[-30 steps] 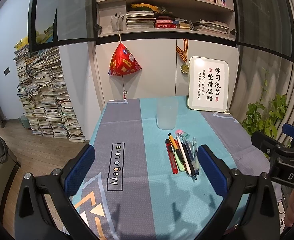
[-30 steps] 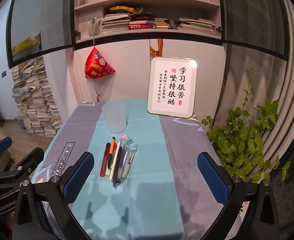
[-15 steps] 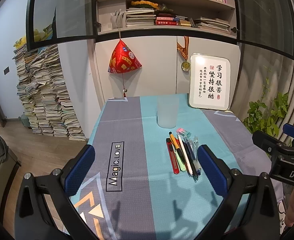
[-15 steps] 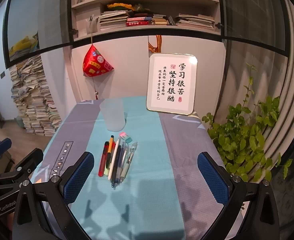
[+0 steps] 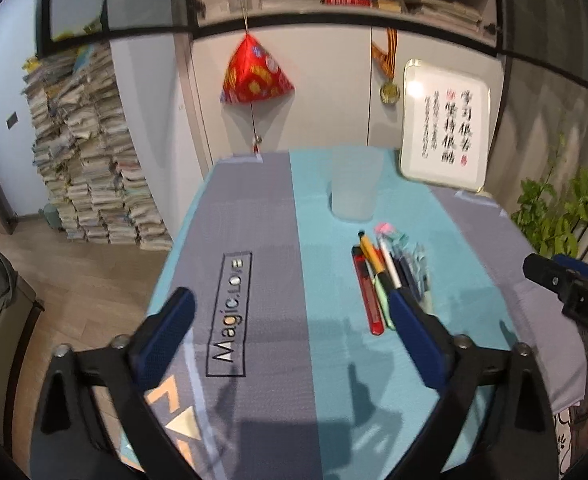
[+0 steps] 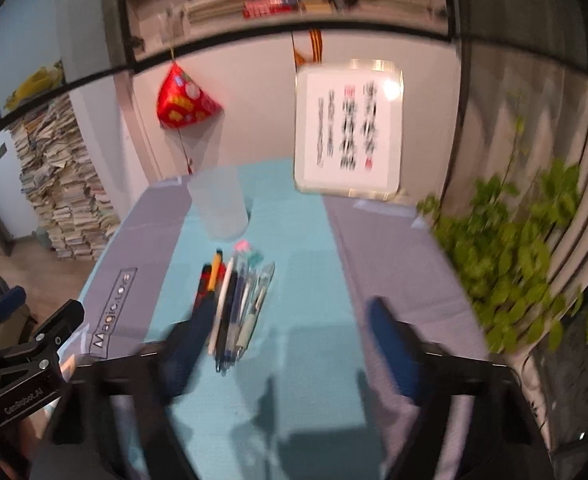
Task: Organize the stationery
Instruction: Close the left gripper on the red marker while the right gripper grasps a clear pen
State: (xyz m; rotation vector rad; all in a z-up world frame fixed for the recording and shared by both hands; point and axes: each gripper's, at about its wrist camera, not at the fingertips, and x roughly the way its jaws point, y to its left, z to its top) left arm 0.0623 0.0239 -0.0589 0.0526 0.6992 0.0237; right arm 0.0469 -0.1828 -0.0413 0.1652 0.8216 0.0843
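Looking from left wrist, gold medal [image 5: 389, 91] visible, left gripper [image 5: 290, 322] spread wide, empty, pens [image 5: 390, 276] beside right finger, right wrist view blurred, plant [image 6: 510, 252] prominent, right gripper [image 6: 290, 344] apart, empty, pens before cup [image 6: 219, 204].

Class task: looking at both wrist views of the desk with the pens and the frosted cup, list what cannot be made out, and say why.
1. Small writing on the white framed calligraphy board: motion blur, both views.
2. Near ends of the row of coloured pens: left view, hidden behind the left tongs.
3. Inside of the frosted translucent plastic cup: cloudy wall, both views.
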